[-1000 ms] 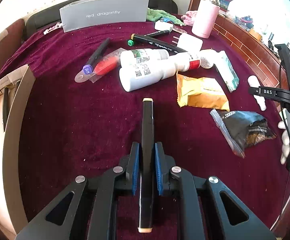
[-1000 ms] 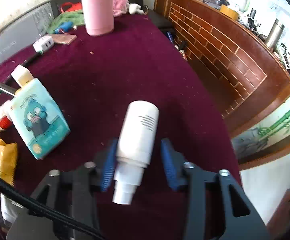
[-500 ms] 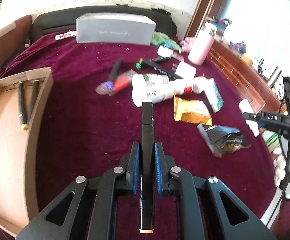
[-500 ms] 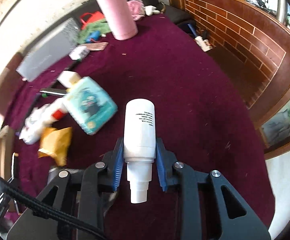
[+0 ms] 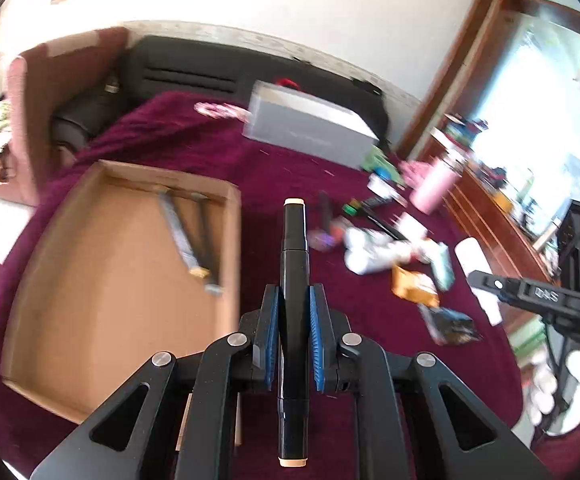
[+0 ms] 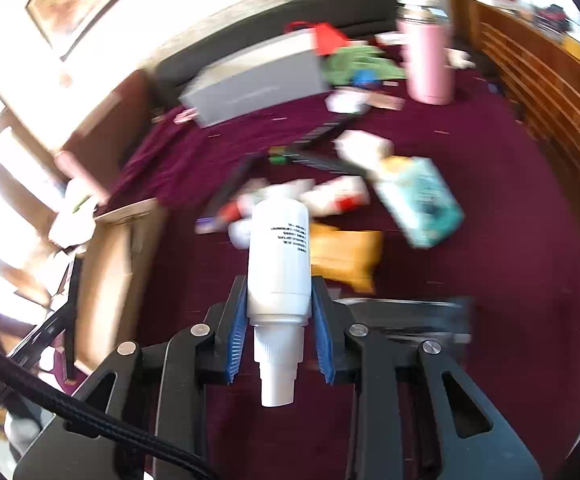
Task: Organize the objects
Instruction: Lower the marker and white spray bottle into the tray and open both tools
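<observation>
Left gripper [image 5: 294,332] clamped on black marker [image 5: 294,280]; right gripper [image 6: 278,322] clamped on white bottle [image 6: 279,256], both lengthwise between fingers

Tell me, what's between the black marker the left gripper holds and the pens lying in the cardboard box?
In the left wrist view, only the box's right-hand wall and a strip of bare maroon cloth separate the marker from the pens.

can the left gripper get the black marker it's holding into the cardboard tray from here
Probably yes. The left gripper is shut on the black marker, and the cardboard tray lies just to its left with an open top. Only two pens sit along its far side, leaving bare floor free.
</observation>
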Available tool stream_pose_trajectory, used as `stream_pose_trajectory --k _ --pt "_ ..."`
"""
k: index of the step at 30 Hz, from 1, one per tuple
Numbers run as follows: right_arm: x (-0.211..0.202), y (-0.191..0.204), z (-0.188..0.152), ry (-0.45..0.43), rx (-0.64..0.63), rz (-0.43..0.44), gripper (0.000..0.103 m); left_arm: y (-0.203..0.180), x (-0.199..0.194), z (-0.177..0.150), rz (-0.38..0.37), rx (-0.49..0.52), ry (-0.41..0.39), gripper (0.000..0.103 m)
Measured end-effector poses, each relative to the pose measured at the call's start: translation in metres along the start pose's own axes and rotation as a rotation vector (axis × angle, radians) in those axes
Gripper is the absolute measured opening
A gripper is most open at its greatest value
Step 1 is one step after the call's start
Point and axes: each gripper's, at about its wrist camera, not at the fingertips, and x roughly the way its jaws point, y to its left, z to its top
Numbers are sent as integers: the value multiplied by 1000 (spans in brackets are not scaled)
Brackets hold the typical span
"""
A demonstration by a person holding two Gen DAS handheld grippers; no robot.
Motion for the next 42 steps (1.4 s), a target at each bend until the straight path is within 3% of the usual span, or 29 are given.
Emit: stream_pose_trajectory --k 4,9,19,24,32,42 --pt "18 59 7 40 -60 106 28 33 -12 19 74 -4 -20 12" --pt "46 123 11 75 -128 178 28 72 -10 36 122 -36 -10 12" --pt "150 211 19 222 -136 244 28 128 49 62 201 -88 86 12" --pt "202 234 24 291 -110 250 28 150 85 63 219 -110 148 12" --pt "254 247 33 324 -85 195 28 180 125 64 221 -175 203 12" --pt "272 245 31 314 -81 167 28 195 141 61 185 -213 225 12"
